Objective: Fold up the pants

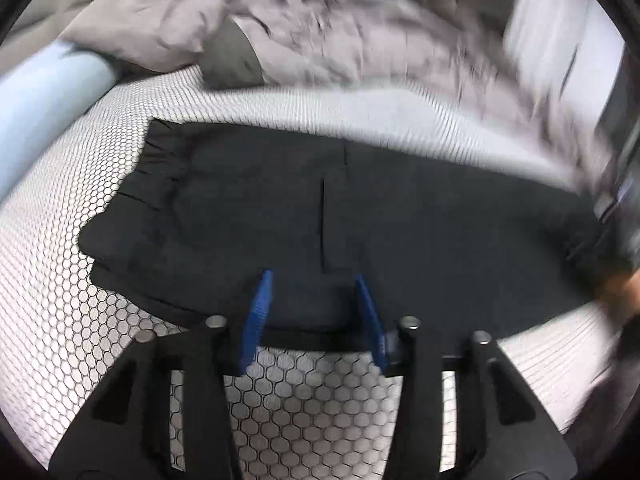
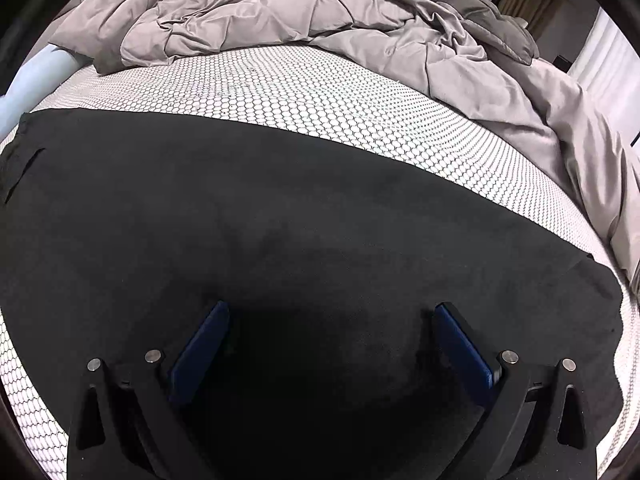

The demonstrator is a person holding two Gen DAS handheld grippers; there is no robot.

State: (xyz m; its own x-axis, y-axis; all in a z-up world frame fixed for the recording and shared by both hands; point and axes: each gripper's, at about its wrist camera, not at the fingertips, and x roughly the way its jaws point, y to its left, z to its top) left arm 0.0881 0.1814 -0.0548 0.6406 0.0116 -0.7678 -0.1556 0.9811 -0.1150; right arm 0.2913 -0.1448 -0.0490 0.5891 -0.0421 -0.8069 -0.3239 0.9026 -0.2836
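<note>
Black pants (image 1: 320,208) lie flat on a bed with a white honeycomb-patterned sheet (image 1: 72,240). The elastic waistband is at the left in the left wrist view. My left gripper (image 1: 314,280) is open, its blue fingertips just over the near edge of the pants. In the right wrist view the pants (image 2: 300,220) fill the lower frame. My right gripper (image 2: 332,308) is wide open close above the leg fabric, holding nothing.
A crumpled grey comforter (image 2: 280,12) is heaped along the far side of the bed. A light blue cylinder (image 1: 44,100) lies at the far left edge. The honeycomb sheet (image 2: 320,100) shows between pants and comforter. The left wrist view is motion-blurred at right.
</note>
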